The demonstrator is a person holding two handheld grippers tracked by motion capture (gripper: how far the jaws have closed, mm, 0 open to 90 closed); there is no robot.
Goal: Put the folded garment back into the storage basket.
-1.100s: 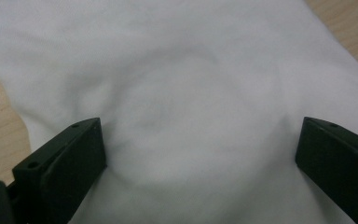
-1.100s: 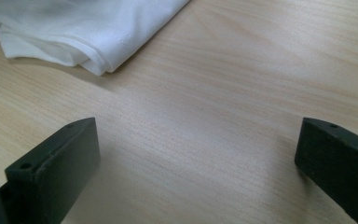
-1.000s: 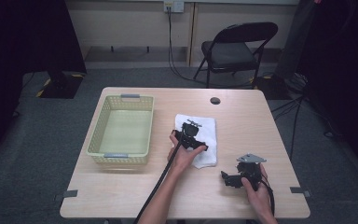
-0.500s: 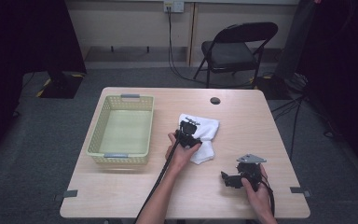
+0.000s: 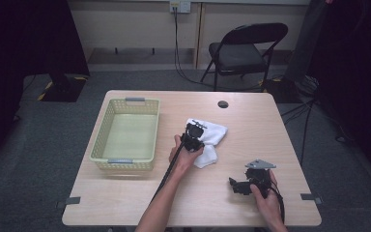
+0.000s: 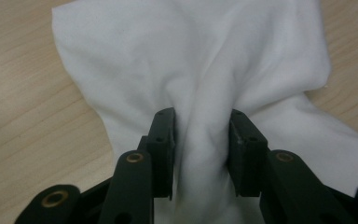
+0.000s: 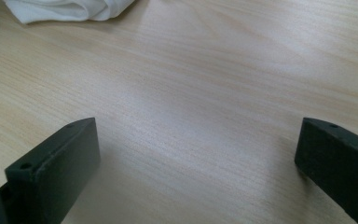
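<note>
white cloth point(image 6: 200, 70) | my left gripper point(image 6: 200, 154) jaws just closing, pinching its ridge | basket point(image 5: 125, 135) at 9 o'clock | right gripper point(image 7: 196, 168) jaws spread, idle

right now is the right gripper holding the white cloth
No, in the right gripper view the right gripper has its jaws spread wide over bare table, with the white cloth lying apart at the far edge.

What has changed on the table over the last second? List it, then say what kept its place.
The left gripper has just been closing its jaws and now pinches a ridge of the crumpled white cloth. The cloth, flat and squarish a second ago, is bunched toward the jaws. The right gripper rests on the light wooden table as before, jaws wide apart over bare wood. The pale yellow plastic basket kept its place.
</note>
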